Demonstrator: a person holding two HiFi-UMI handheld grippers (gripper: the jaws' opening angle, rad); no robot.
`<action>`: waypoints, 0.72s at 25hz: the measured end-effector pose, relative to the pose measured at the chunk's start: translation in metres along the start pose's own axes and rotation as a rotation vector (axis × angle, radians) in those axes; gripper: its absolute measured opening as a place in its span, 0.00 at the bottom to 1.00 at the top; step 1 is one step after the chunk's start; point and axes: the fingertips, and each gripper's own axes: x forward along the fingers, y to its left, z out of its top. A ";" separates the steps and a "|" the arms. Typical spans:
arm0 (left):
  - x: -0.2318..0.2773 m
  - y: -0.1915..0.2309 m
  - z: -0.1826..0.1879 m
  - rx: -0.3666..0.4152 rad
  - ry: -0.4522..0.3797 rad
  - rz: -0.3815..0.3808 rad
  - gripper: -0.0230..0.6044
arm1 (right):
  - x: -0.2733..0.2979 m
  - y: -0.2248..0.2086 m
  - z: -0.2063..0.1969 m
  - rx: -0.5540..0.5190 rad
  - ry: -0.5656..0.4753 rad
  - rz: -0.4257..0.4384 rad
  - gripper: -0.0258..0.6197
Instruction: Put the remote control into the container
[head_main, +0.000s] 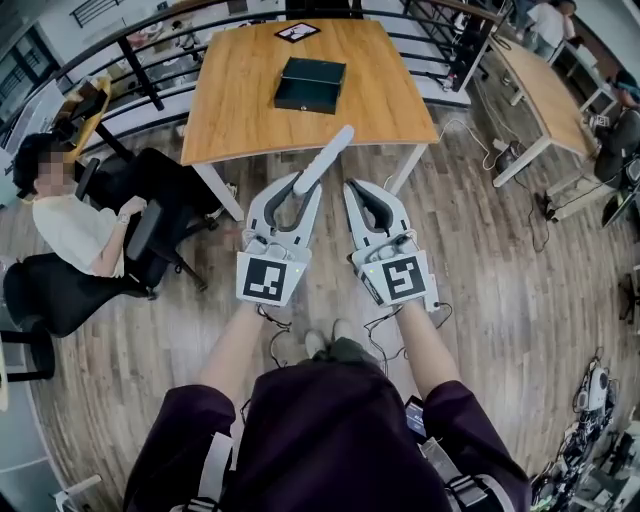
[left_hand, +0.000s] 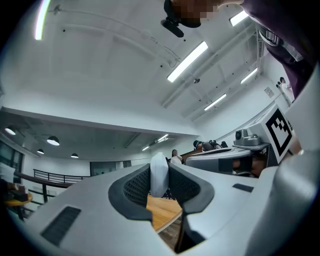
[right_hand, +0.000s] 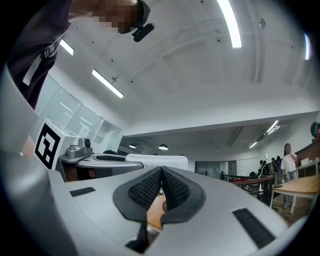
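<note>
A white remote control (head_main: 326, 157) is clamped between the fingers (left_hand: 134, 187) of the left gripper (head_main: 303, 186), projecting beyond them for carrying. The right gripper (head_main: 352, 188) is closed and empty. The dark container (head_main: 310, 84) is set well ahead on the table (head_main: 240, 110).

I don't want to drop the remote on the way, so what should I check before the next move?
1. Grip on the remote control: the left gripper is shut on its lower end, and the rest sticks out past the jaws. Ok.
2. Right gripper free: jaws together with nothing between them. Ok.
3. Container reachable: it sits alone mid-table. Ok.
4. Container open on top: cannot tell.
5. Remote control above the container: both grippers are over the floor, short of the table. Not ok.
6. Seated person out of the way: well to the left of the line to the table. Ok.
</note>
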 end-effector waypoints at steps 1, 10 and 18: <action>0.000 0.002 -0.002 -0.001 0.001 -0.001 0.20 | 0.002 0.000 -0.002 0.000 0.001 -0.002 0.07; 0.021 0.028 -0.031 0.004 0.011 -0.003 0.20 | 0.035 -0.016 -0.026 0.008 0.005 -0.008 0.07; 0.056 0.046 -0.056 -0.016 0.022 0.000 0.20 | 0.062 -0.045 -0.047 0.023 0.015 -0.018 0.07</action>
